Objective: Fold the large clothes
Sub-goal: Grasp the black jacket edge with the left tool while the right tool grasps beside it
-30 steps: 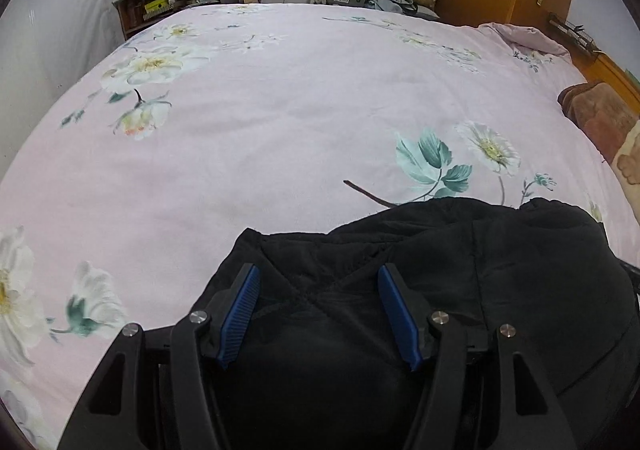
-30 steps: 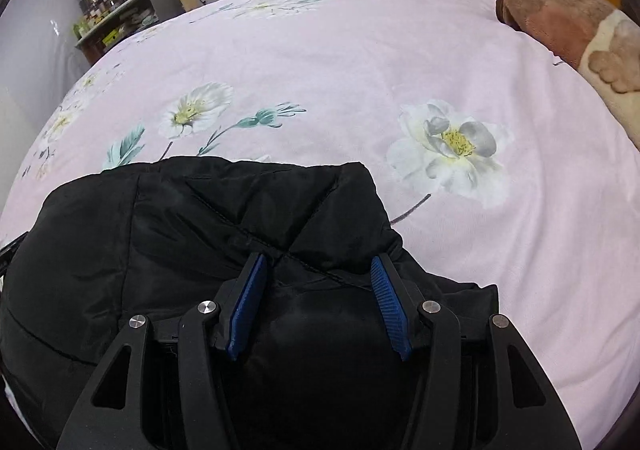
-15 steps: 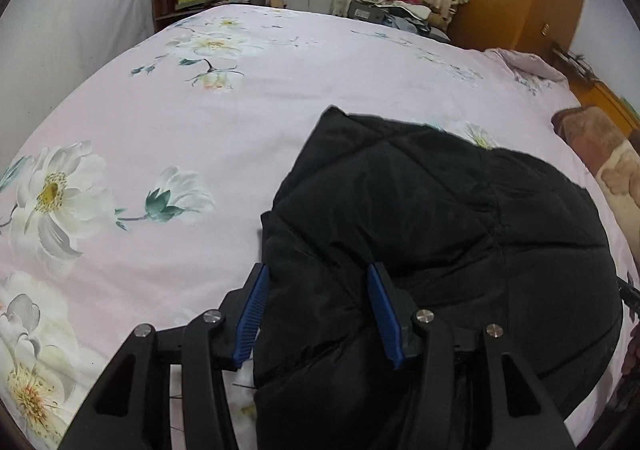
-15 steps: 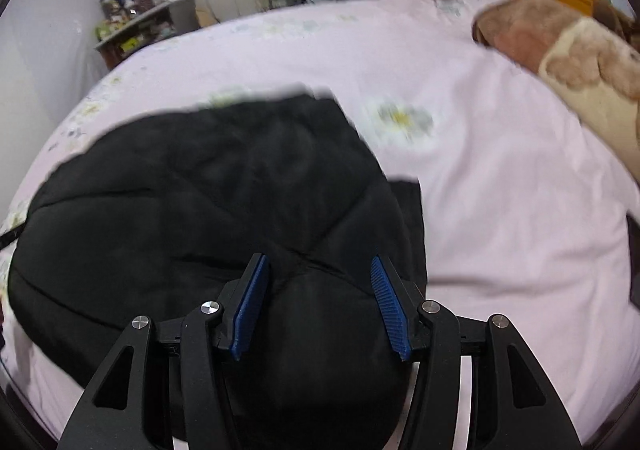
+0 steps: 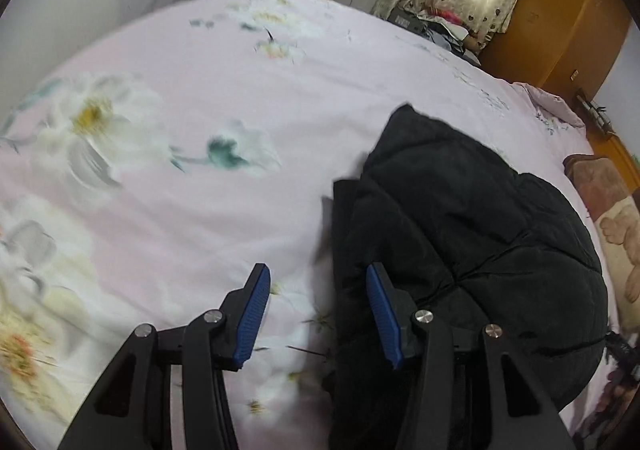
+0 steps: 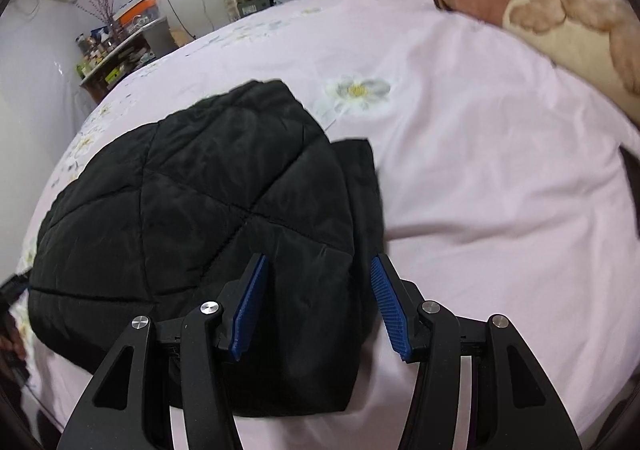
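While both grippers hang over the pink flowered bed cover (image 5: 192, 210), the black puffy coat (image 6: 192, 190) lies folded on it in a thick bundle. It sits right under the right gripper (image 6: 316, 302), so that one is nearer. From the left gripper (image 5: 318, 314) the coat lies off to the right, its long side running away from it. Both grippers are spread apart and hold nothing. The coat looks soft and stitched in squares.
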Available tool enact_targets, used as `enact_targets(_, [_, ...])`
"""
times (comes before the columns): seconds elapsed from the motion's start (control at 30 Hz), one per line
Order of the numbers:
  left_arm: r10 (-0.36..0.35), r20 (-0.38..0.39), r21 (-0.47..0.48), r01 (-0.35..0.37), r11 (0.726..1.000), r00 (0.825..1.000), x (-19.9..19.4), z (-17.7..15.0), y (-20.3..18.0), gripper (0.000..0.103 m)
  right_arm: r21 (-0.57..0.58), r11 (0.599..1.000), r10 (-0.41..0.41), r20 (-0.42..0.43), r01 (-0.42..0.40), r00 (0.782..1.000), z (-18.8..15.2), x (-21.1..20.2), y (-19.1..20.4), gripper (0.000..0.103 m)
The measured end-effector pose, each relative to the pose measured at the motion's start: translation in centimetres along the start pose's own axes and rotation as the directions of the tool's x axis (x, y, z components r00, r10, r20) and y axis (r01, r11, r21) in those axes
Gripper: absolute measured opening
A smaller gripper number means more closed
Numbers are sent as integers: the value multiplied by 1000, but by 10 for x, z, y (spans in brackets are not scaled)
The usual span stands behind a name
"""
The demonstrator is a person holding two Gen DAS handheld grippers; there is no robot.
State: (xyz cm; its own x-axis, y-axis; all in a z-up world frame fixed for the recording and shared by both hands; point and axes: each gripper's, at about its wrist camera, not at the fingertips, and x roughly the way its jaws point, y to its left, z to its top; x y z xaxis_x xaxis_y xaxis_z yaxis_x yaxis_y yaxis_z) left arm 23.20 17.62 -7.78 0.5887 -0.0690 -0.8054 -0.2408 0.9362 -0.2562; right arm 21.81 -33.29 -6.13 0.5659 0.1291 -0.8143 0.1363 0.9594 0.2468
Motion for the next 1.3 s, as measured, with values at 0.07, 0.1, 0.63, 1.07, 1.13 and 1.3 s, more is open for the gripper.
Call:
enact_targets(0.07, [-10,-17,14,10,1000,1000,10,-1,-8,50,-10,1000,-2,-16,2,1000,2,8,1,55])
enact_targets(0.1, [-11,-23,25,12,1000,1000,13,-2,-13,49,-6,1000,0,-23,0,1000,3,12,0,56])
enact_targets(0.63, [-141,-96,-27,139,990,985,44,3,-17,53,141,970,215,-114,-198,970,11,46,-31,73])
enact_targets(1.07, [-238,-116,-92,228,969,964,53,3,-10,70,207,913,384,-147,-351,912,10,64,-42,77])
enact_targets(1.13, [-244,-123,-77,236,969,962,59,6,-17,75,222,904,402,-147,-366,904,14,72,-39,78])
enact_targets(1.3, [-259,-142,-63,253,965,955,60,5,-21,76,215,899,417,-154,-382,896,17,76,-28,70])
